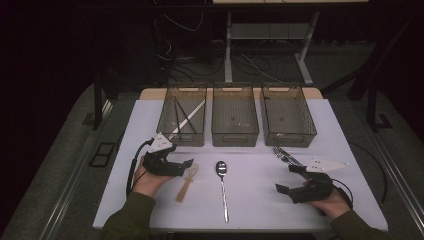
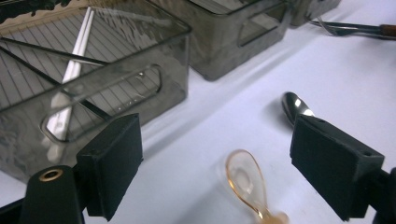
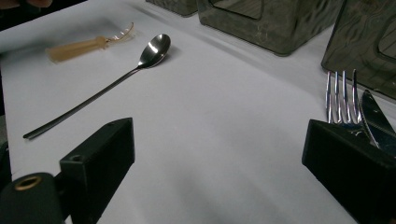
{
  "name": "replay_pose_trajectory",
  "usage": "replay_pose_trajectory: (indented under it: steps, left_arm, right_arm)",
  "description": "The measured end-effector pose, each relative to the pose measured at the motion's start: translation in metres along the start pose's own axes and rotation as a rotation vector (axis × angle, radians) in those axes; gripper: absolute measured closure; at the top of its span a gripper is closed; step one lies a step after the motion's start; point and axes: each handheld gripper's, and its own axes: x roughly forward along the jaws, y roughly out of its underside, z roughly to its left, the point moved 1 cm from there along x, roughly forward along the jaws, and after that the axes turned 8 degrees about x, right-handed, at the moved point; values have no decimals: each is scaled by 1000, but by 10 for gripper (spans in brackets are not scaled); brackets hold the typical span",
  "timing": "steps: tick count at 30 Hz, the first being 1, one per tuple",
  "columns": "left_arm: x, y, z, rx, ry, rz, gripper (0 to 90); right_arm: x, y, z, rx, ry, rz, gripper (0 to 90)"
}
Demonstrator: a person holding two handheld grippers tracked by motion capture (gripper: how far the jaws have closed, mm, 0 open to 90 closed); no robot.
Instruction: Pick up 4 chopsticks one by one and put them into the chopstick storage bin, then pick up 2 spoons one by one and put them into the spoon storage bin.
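Hovering: left gripper sits low over the white desk, just in front of the left bin, with its jaws spread wide and nothing between the pads.
Left jaws: open; in the left gripper view the bowl of the amber plastic spoon lies on the desk in the gap between them, touching neither pad.
Plastic spoon: flat on the desk, clear bowl toward the bins, tan handle toward the person; just left of the metal spoon.
Metal spoon: long thin handle, bowl toward the bins; lies alone near the middle of the desk, apart from both grippers.
Right gripper: held near the desk's right front, jaws open and holding nothing.
Fork and knife: side by side on the desk, in front of the right bin; in the right gripper view the fork and the knife lie just beyond the right-hand jaw.
Bins: three smoky clear bins in a row at the far side; left bin holds chopsticks, one pale and some dark, lying slantwise; middle bin and right bin stand beside it.
Hands: left hand and right hand, in dark green sleeves, grasp the grippers from below.
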Motion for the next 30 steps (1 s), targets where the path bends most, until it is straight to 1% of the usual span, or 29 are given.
replay_pose_trajectory:
  steps: [4, 7, 13, 14, 15, 17, 18, 19, 20, 24, 25, 30]
  left_arm:
    - [-8, 8, -7, 10, 8, -1, 157]
    - [-13, 13, -12, 10, 14, -3, 157]
    - [-21, 25, -21, 6, 23, 18, 160]
    - [-22, 27, -23, 0, 43, 26, 179]
    - [-22, 29, -24, -1, 53, 29, 203]
    - [-22, 33, -27, -13, 59, 43, 234]
    - [-21, 35, -27, -13, 78, 60, 252]
    - [-19, 37, -28, -12, 80, 70, 279]
    - [-18, 38, -28, -17, 84, 90, 292]
    - [-12, 40, -32, -34, 112, 119, 367]
    - [-11, 40, -33, -29, 117, 131, 382]
    - [-9, 42, -35, -41, 138, 166, 455]
  right_arm:
    - [0, 0, 0, -1, -2, -1, 95]
    - [1, 0, -1, -2, -2, 1, 95]
    - [1, 0, 0, -10, 1, 6, 95]
    - [1, 0, 0, -4, 1, 4, 95]
    - [1, -1, -1, -5, 1, 2, 95]
    - [2, 0, 0, -7, 3, 6, 95]
    - [2, 0, 0, -9, 3, 7, 95]
    - [2, 0, 1, -9, 2, 4, 95]
    - [2, 0, 0, -9, 2, 3, 95]
    - [2, 0, 0, -7, 5, 6, 95]
    - [2, 0, 0, -9, 3, 5, 95]
    - [2, 0, 0, -8, 7, 5, 95]
